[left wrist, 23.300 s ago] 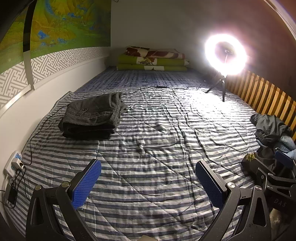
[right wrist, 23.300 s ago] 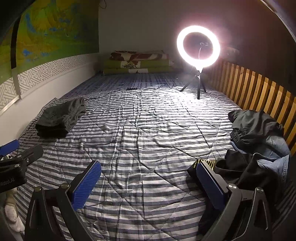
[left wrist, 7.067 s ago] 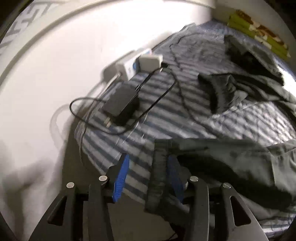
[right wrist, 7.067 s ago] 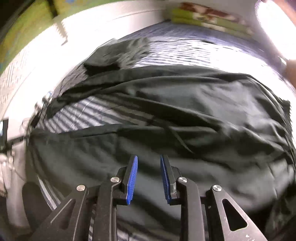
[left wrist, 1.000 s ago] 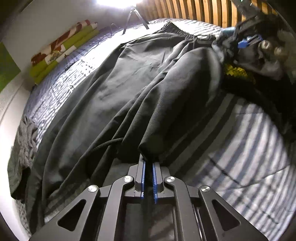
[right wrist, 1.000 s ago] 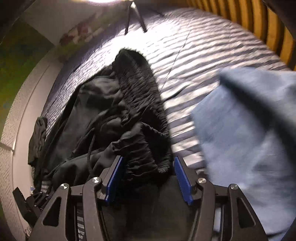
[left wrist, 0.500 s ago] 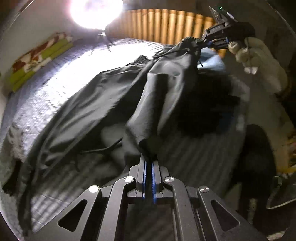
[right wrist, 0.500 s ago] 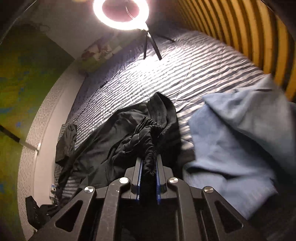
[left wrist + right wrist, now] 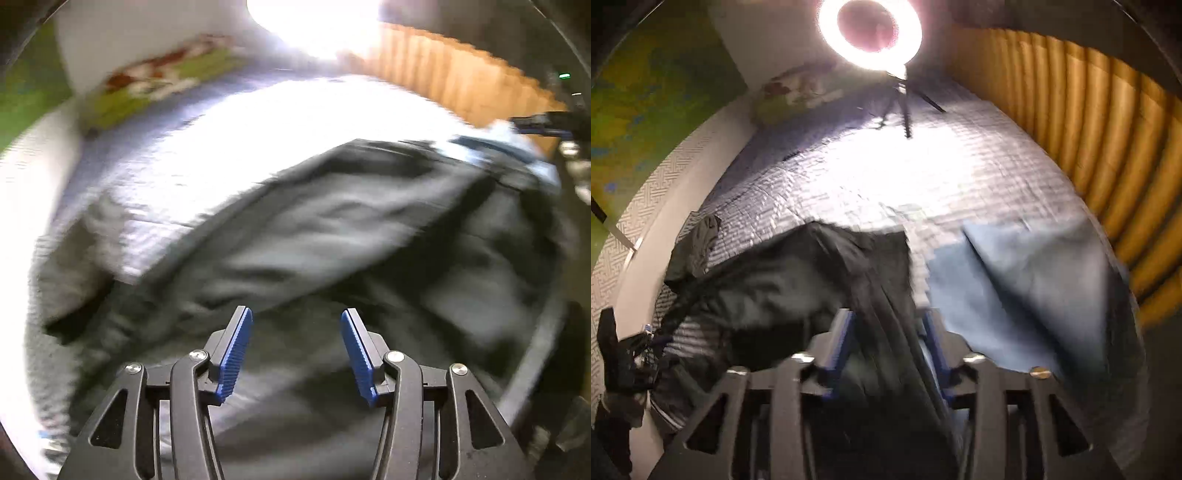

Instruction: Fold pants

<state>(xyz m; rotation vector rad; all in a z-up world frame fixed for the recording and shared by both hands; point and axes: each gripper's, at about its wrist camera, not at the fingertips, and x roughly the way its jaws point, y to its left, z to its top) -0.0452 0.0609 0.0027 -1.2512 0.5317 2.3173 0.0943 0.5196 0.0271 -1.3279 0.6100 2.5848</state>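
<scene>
1. Your left gripper (image 9: 291, 349) hangs above the black pants (image 9: 332, 229); its jaws are opening, spread to a middling width, and nothing sits between the blue pads (image 9: 236, 354).
2. Your right gripper (image 9: 886, 347) is also opening. A dark fold of the pants (image 9: 783, 291) runs up through the gap; whether the pads press on it cannot be told through the blur, though they appear to stand clear of it.
3. The pants lie spread and rumpled across the near part of the striped bed cover (image 9: 886, 177), one end beside the blue garment (image 9: 1027, 295), the other reaching toward the white wall (image 9: 661, 218).
4. Risk, as a judgement: with both jaws letting go together, the cloth may land bunched, not flat, and the fold would then come out crooked.
5. Risk: the fold in your right gripper may catch on a pad as you pull away and drag the layer out of line.
6. Risk: the blue garment touches or overlaps the pants' edge; a low grab there could take both.
7. Edges: the wooden slats (image 9: 1108, 140) bound the bed beyond the blue garment; the white wall bounds the opposite side.
8. Open room: the cover beyond the pants, toward the ring light (image 9: 870, 33), is bare and bright. Keep clear of the light's tripod (image 9: 901, 107).
</scene>
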